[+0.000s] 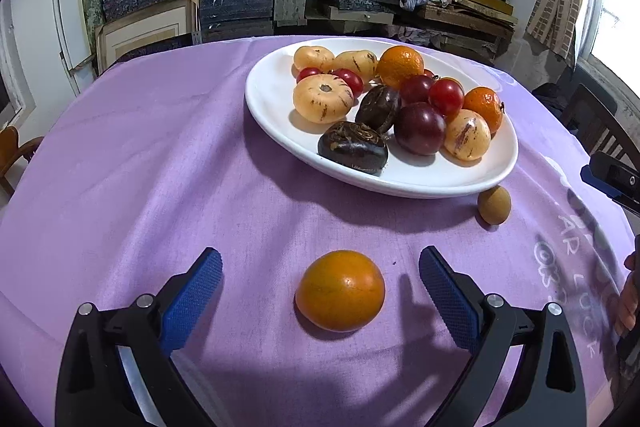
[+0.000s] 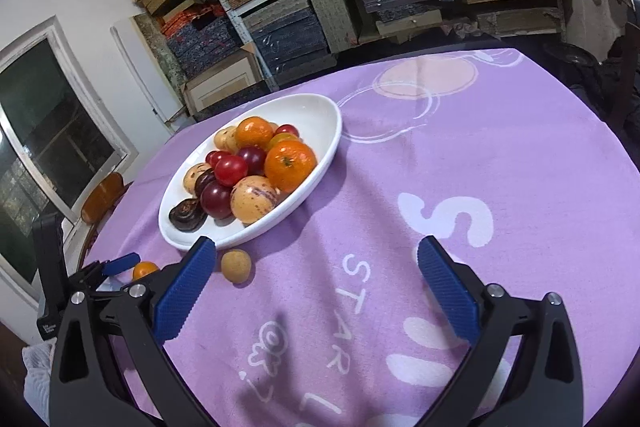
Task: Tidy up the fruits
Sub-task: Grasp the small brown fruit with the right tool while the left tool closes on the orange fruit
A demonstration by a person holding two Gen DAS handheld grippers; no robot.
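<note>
Fruits mostly sit heaped in the white oval plate [image 1: 272,99] on the purple tablecloth [image 1: 140,167]: pale striped ones, mandarins, red and dark plums, two near-black ones. By my reckoning the job is nearly done, since only two pieces lie loose. An orange fruit [image 1: 340,290] rests on the cloth at the plate's 6 o'clock, between the wide-spread fingers of the left gripper [image 1: 320,275], untouched. A small tan fruit [image 1: 494,205] lies just beside the plate's rim, around 5 o'clock. The right gripper [image 2: 316,267] hangs over bare cloth, fingers wide, holding nothing. Both strays probably still need lifting in.
</note>
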